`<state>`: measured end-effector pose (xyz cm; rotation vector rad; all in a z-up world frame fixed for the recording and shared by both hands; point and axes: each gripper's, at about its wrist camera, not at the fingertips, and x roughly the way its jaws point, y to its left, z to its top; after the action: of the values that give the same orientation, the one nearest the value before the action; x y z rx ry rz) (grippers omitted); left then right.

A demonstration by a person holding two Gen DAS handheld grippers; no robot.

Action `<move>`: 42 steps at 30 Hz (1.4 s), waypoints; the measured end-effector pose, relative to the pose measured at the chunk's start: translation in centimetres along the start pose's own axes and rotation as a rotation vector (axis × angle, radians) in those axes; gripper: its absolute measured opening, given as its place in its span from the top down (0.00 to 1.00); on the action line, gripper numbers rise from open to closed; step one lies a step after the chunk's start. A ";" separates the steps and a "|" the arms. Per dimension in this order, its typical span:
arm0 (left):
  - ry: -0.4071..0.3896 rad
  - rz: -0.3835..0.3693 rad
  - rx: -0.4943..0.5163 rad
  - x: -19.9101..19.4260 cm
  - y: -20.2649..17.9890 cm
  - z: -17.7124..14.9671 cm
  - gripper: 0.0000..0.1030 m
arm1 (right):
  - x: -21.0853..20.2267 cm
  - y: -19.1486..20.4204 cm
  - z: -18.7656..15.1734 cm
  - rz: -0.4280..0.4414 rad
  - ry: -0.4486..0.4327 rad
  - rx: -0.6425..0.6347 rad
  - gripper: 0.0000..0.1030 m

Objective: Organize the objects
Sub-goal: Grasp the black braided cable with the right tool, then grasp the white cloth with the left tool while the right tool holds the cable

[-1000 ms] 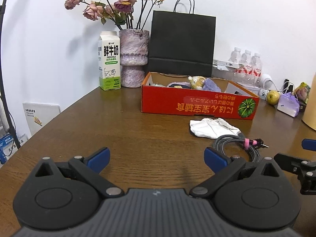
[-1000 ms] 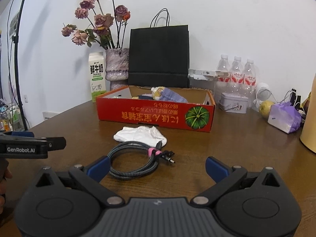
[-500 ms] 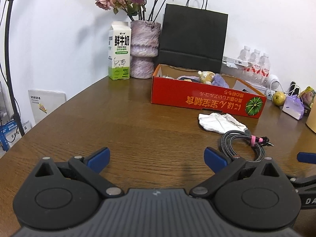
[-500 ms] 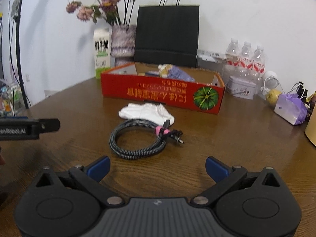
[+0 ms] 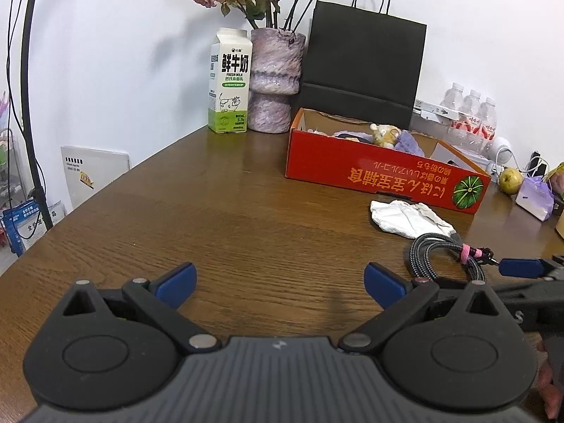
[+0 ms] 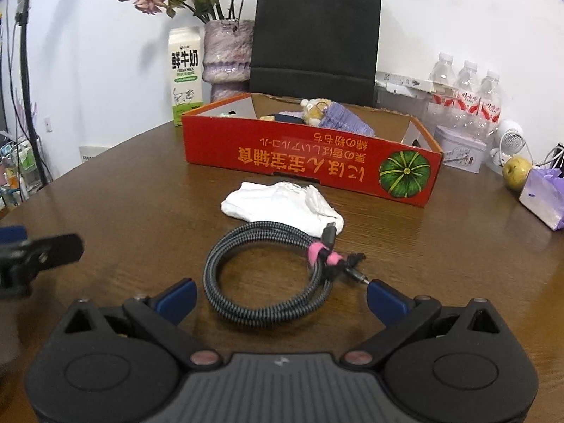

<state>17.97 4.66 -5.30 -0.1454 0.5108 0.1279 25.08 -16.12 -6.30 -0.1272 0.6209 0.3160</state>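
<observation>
Wooden table [image 6: 440,246], coiled cable [image 6: 268,271] between spread right tongs [image 6: 281,298] — left tongs [image 5: 280,280] spread, empty

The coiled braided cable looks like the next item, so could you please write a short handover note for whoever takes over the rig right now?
Left gripper: open, empty, over bare wooden table.
Right gripper: open, empty, low over the table with the coiled grey braided cable with a pink tie partly between its fingers, not gripped.
White crumpled cloth lies just behind the cable, in front of the red cardboard box.
Done: a plush toy and purple items already sit in the box.
Left: probably close on the cable and box it, then the cloth.
</observation>
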 end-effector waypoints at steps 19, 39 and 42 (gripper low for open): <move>0.031 0.011 -0.025 0.4 0.3 0.1 0.00 | 4.4 -0.1 2.3 0.005 0.071 0.047 0.00; 0.065 0.037 -0.075 1.1 1.2 0.1 0.00 | 0.8 -0.8 1.4 -0.028 -0.102 0.066 0.13; 0.072 0.044 -0.083 1.3 1.3 0.2 0.00 | -0.1 -1.0 1.3 -0.039 -0.139 0.050 0.13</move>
<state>18.98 6.06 -5.89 -0.2205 0.5812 0.1871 26.00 -16.78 -5.20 -0.0683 0.4881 0.2686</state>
